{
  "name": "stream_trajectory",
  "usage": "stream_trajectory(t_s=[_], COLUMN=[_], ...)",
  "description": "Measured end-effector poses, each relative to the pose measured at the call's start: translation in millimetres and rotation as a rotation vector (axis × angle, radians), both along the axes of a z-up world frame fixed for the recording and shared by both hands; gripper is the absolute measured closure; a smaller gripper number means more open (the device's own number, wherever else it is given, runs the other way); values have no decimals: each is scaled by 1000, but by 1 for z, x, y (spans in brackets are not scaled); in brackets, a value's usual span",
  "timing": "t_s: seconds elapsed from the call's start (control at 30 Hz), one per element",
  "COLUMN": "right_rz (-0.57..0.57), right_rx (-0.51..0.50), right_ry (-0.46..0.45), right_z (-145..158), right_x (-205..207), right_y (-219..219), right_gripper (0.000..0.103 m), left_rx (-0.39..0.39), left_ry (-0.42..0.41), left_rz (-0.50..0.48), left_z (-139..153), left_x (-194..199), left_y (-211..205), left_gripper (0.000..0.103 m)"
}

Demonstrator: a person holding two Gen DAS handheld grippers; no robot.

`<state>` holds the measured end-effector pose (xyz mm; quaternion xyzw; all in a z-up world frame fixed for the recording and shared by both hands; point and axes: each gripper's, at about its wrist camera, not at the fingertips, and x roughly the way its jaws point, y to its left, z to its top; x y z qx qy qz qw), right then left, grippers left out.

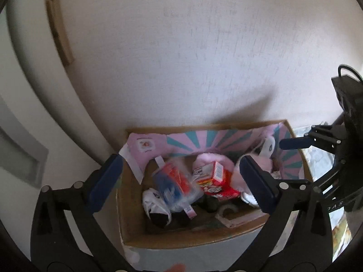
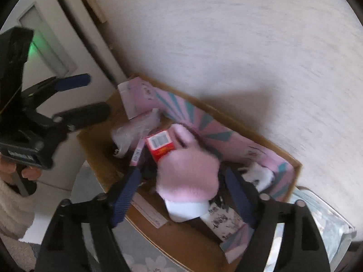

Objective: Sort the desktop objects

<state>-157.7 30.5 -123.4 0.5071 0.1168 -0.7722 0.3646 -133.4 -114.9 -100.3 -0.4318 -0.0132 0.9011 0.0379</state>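
The pink plush (image 2: 188, 172) lies in the cardboard box (image 2: 95, 140), on top of a red carton (image 2: 160, 147) and beside a clear packet (image 1: 174, 185). It sits between the right gripper (image 2: 181, 195) jaws, which stand released; blur hides whether a pad grazes it. The left gripper (image 1: 181, 179) hangs over the box, jaws spread wide and empty. The risk, as I judge it: the heap is loose, so a lifting pad could snag the fluff and drag the plush out, or tip the carton.

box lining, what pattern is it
Pink with teal sunburst stripes on the box lining, clearest in the left wrist view.
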Motion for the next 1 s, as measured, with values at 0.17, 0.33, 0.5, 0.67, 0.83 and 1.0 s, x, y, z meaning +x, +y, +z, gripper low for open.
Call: stream_trajectory(t_s=[0.17, 0.33, 0.5, 0.67, 0.83, 1.0], right_rz=[-105, -178, -244, -351, -466, -551], right_rx=[-9, -13, -49, -56, 3, 49], right_ry=[-4, 38, 35, 53, 151, 138], right_z=[9, 22, 25, 38, 66, 93], right_x=[8, 14, 21, 35, 66, 101], right_y=[27, 37, 42, 62, 84, 106], right_gripper=[16, 1, 1, 1, 1, 1], left_rx=[-26, -8, -5, 52, 78, 54], left_ry=[-41, -48, -45, -42, -39, -33], left_rz=[55, 70, 82, 92, 99, 89], left_z=[6, 20, 35, 53, 75, 96], left_x=[10, 27, 41, 61, 86, 108], left_y=[-8, -17, -13, -9, 1, 20], left_gripper=[0, 0, 0, 0, 0, 0])
